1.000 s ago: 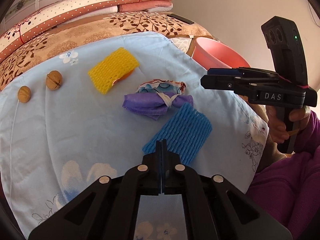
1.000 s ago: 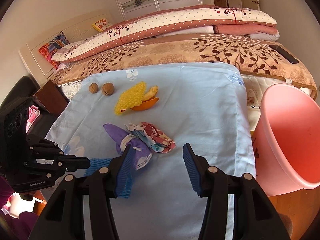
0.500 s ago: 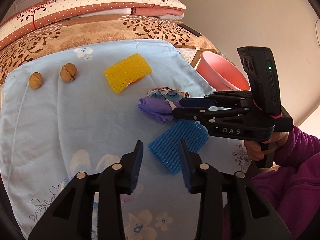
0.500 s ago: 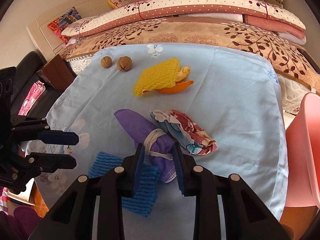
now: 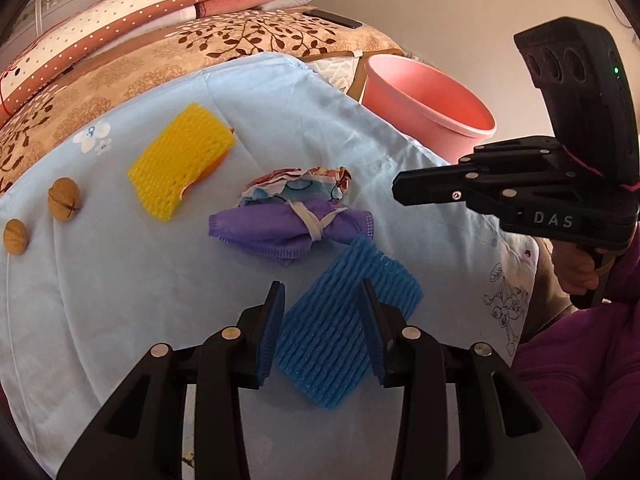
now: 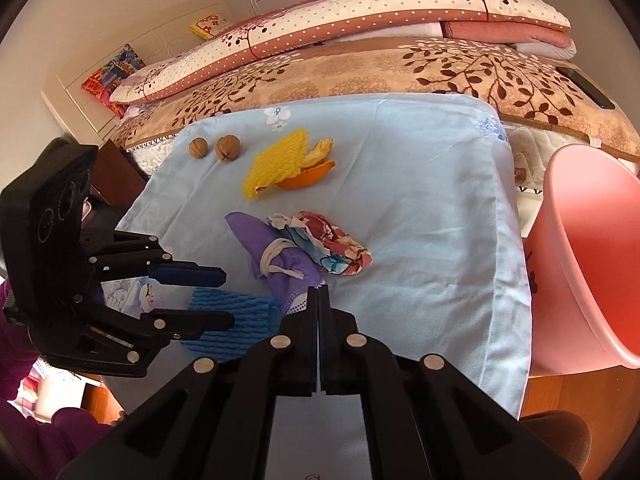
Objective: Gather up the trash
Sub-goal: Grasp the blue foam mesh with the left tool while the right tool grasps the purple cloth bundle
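A blue foam net (image 5: 340, 336) lies flat on the light blue cloth (image 5: 120, 300). My left gripper (image 5: 322, 292) is open, one finger on each side of the net's near end. Beyond it lie a purple face mask (image 5: 280, 228) tied with its white straps and a crumpled floral wrapper (image 5: 296, 184). My right gripper (image 6: 319, 290) is shut with nothing in it, its tip just right of the mask's (image 6: 280, 264) lace edge. In the left wrist view the right gripper (image 5: 396, 192) hovers to the right of the wrapper. A yellow foam net (image 5: 180, 160) covers orange peel (image 6: 308, 172).
Two walnuts (image 5: 63, 199) lie at the cloth's left. A pink bin (image 6: 592, 248) stands on the floor off the cloth's right edge. Folded quilts and a patterned bed (image 6: 400, 68) lie behind. A purple sleeve (image 5: 580, 360) is at the right.
My left gripper went from shut to open and moved over the blue net. My right gripper dipped toward the purple mask while closing, then drew back shut; the mask stayed on the cloth.
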Demonstrator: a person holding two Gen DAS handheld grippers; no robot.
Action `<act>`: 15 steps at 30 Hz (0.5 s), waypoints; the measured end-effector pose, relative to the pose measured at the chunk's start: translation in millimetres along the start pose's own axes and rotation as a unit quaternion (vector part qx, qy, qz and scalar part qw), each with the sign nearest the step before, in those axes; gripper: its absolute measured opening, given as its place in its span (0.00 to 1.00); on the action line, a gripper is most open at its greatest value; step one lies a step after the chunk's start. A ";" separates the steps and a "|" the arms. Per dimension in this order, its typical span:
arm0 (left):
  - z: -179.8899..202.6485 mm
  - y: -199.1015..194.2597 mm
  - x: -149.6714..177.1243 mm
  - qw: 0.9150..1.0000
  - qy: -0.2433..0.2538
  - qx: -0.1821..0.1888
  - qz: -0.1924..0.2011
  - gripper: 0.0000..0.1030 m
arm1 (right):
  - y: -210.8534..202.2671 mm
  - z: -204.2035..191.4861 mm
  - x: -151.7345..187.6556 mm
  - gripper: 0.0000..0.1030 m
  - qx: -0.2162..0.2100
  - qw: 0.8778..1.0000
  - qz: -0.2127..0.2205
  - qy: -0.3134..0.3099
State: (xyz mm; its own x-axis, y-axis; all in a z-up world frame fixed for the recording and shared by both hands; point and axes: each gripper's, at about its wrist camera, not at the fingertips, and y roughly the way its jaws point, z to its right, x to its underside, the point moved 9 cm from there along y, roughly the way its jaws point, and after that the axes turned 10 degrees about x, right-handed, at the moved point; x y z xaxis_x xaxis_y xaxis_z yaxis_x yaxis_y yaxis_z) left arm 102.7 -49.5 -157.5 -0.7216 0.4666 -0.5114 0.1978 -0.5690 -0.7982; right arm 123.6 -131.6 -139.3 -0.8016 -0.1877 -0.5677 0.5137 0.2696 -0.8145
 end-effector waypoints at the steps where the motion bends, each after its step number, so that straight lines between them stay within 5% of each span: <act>1: -0.8 5.4 1.2 1.000 0.000 0.003 -0.011 0.37 | -1.4 2.2 0.1 0.04 -0.002 1.000 0.000 0.002; 6: 7.1 9.6 8.0 0.999 0.016 0.027 -0.023 0.37 | -2.1 4.8 1.1 0.14 0.002 1.000 0.002 0.002; 10: 15.2 3.3 19.1 0.998 0.053 0.000 -0.014 0.07 | 1.8 -6.6 0.7 0.25 -0.007 1.000 0.001 -0.014; 15: 6.4 -22.1 29.5 1.000 0.007 0.003 0.018 0.06 | 8.2 -29.4 -3.6 0.35 -0.009 0.999 0.006 -0.052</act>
State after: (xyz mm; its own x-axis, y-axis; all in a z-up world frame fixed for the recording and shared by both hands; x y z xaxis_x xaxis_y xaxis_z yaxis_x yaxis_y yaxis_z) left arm 72.8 -27.5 -152.9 -0.7045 0.4561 -0.5438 0.2193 -0.5888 -0.7779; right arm 121.7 -100.9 -140.5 -0.7592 -0.2803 -0.5874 0.5165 0.2898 -0.8058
